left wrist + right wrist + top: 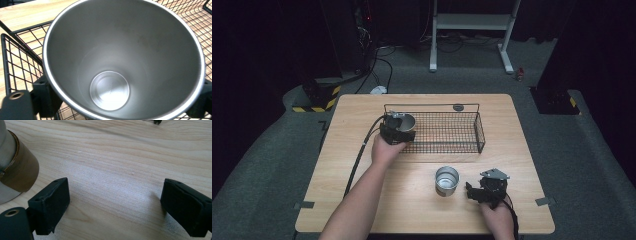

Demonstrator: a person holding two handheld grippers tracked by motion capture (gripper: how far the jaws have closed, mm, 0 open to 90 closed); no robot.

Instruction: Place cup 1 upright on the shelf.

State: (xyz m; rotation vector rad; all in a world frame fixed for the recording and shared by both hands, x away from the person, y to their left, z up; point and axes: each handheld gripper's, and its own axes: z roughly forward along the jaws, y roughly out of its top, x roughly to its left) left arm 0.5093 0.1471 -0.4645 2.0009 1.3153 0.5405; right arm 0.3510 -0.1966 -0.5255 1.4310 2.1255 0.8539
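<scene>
1. High view: the left gripper [398, 131] holds a steel cup [402, 122] upright at the left end of the wire basket [480, 131], seemingly to set it inside. A second steel cup [447, 180] stands on the worktop [357, 117], near the right gripper [473, 192], which rests low beside it, judged to be waiting its turn.
2. Left gripper view: the steel cup [123, 58] sits between the two black fingers [45, 98], mouth toward the camera, basket mesh [20, 63] beneath. Whether the pads press on the wall cannot be told; the fingers stand partly apart.
3. Right gripper view: the fingers [51, 203] stand wide apart over bare worktop [120, 167], nothing between them; the second cup [15, 167] lies just outside the left finger.
</scene>
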